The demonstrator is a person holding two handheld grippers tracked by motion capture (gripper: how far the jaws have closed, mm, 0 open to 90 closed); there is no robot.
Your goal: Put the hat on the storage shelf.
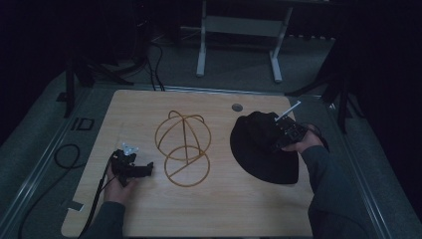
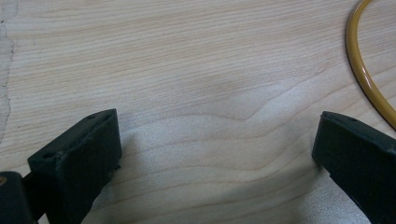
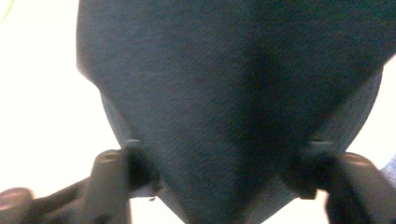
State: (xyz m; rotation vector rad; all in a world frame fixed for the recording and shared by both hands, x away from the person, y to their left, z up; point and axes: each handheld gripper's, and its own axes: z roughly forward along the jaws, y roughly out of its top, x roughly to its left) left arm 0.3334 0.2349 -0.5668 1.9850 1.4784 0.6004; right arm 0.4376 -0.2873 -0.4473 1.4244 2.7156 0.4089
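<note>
1. The table (image 1: pixel 149 219) is a pale wood-grain board with rounded corners. A small round grommet (image 1: pixel 237 107) sits near its far edge, right of centre.
2. The black hat (image 1: pixel 259 149) lies on the right half of the table, its wide brim reaching close to the right edge. It is soft, matte cloth with a rounded crown and a floppy brim.
3. The right gripper (image 1: pixel 278 134) sits over the hat's crown, held by the person's right hand (image 1: pixel 306 143). In the right gripper view its jaws stand partly closed, one on each side of a pinched-up peak of the dark fabric (image 3: pixel 233 116), with the pads touching the cloth at both sides.
4. The wire hat stand (image 1: pixel 183 149) stands at the table's middle, well apart from every edge. It is thin yellow metal: a flat ring on the table with a diagonal bar, and a dome of curved hoops above.
5. The left gripper (image 1: pixel 142 169) rests low on the left half of the table, just beside the stand's ring, held by the left hand (image 1: pixel 119 185). In the left gripper view its blocky black jaws are spread wide over bare wood with nothing between them, and the yellow ring (image 2: pixel 364 70) curves past at the right.
6. Open board remains along the near edge and in the far left corner.
</note>
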